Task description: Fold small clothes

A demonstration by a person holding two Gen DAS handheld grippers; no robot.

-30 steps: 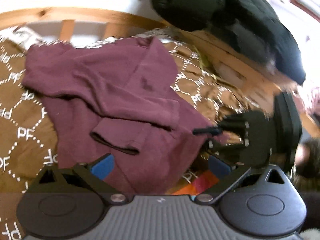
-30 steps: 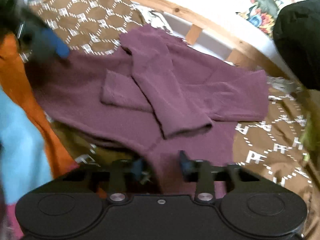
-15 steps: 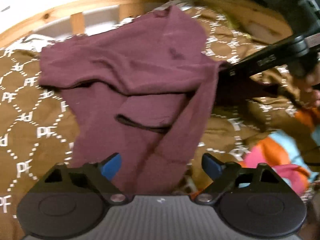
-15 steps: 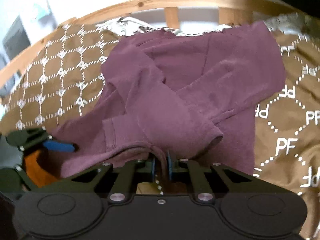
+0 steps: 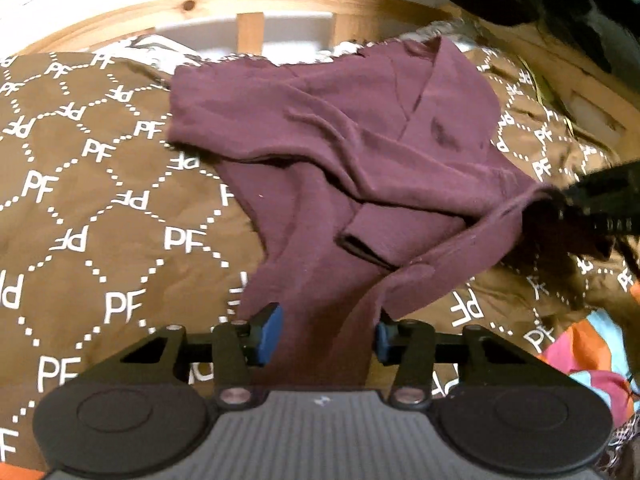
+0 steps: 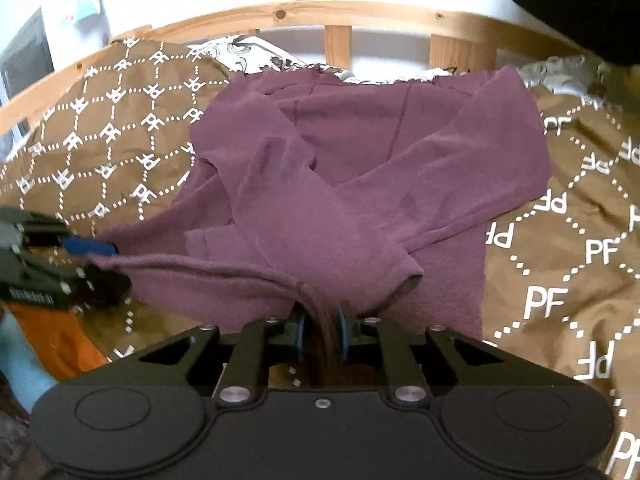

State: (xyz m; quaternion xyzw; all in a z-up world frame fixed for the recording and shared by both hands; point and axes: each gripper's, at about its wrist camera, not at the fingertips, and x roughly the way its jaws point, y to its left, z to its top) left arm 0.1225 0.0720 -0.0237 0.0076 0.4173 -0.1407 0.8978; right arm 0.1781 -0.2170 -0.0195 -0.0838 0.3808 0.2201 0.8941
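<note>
Between the blue pads of the left gripper [image 5: 323, 334], jaws just closing in, runs the hem of the maroon top [image 5: 360, 152]; the pads look not yet pressed on cloth. The right gripper [image 6: 322, 334] is nipped tight on a bunched fold of the same hem. Judgement: the left needs a firm bite level with the right, so the edge lifts evenly. Beyond, the top lies on the brown quilt [image 5: 80, 200], sleeves crossed, collar toward the wooden rail [image 6: 280, 14].
</note>
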